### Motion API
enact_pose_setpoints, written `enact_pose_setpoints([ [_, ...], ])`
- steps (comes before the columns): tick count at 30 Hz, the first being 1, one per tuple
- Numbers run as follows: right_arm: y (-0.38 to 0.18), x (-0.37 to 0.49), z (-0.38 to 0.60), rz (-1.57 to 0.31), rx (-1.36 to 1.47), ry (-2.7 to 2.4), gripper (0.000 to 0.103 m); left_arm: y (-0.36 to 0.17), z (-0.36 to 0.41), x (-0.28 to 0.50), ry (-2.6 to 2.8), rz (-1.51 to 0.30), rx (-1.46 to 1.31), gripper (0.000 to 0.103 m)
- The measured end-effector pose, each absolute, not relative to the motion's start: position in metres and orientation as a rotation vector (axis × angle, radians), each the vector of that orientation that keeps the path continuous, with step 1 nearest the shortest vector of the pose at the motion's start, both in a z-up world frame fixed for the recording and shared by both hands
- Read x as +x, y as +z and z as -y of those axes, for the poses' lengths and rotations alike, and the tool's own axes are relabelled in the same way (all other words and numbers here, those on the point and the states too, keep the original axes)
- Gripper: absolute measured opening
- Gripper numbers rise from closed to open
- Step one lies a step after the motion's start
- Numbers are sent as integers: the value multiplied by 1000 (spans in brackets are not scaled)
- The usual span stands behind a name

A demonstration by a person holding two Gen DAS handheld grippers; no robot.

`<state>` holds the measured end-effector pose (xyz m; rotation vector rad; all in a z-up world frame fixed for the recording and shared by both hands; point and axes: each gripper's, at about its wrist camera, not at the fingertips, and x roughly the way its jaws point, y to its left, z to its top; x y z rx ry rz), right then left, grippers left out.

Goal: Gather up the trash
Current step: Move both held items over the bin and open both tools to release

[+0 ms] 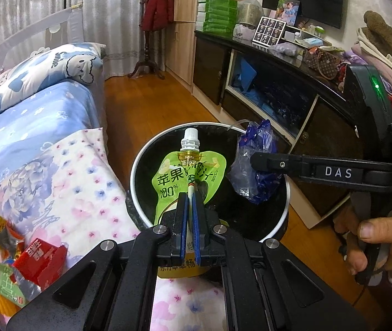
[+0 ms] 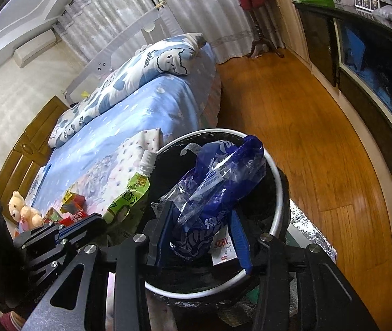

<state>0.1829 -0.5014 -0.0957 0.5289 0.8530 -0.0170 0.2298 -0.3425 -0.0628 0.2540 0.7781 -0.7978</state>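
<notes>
My left gripper (image 1: 190,201) is shut on a green juice pouch (image 1: 179,176) with a white cap, gripped at its lower middle. The pouch hangs upright over a black trash bin with a white rim (image 1: 133,171). From the right, my right gripper (image 1: 255,162) reaches over the bin, shut on a crumpled blue plastic bag (image 1: 254,165). In the right wrist view that blue bag (image 2: 223,171) fills the space between the pads of the right gripper (image 2: 201,212), above the bin's rim (image 2: 278,182). The green pouch (image 2: 132,193) and left gripper (image 2: 99,218) show at the left.
The bin stands against a bed with a floral blanket (image 1: 58,165). A red packet (image 1: 39,256) and other wrappers lie on it, near a teddy bear (image 2: 22,209). A dark cabinet (image 1: 278,88) runs along the right, across the wooden floor (image 1: 146,110). A hand (image 1: 375,226) holds the right gripper.
</notes>
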Motion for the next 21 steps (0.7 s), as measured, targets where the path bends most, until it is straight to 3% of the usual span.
enact_pose_setpoints([
  [3,-96,184,507,-851,542,-29,45,-61,342,230,-793,-776,246,11],
  [5,-95,183,508,-851,548,-32,49,-58,339,228,-793,-763,230,35],
  [8,-92,182,508,-844,544,-30,56,-54,331,224,-775,-735,214,51],
  [12,-88,182,502,-843,535,-26,68,-54,315,220,-752,-734,196,57],
  [16,-85,178,495,-832,531,-26,69,-60,291,215,-714,-750,166,63],
  [21,-80,170,476,-804,515,-12,79,-74,254,206,-654,-785,114,64],
])
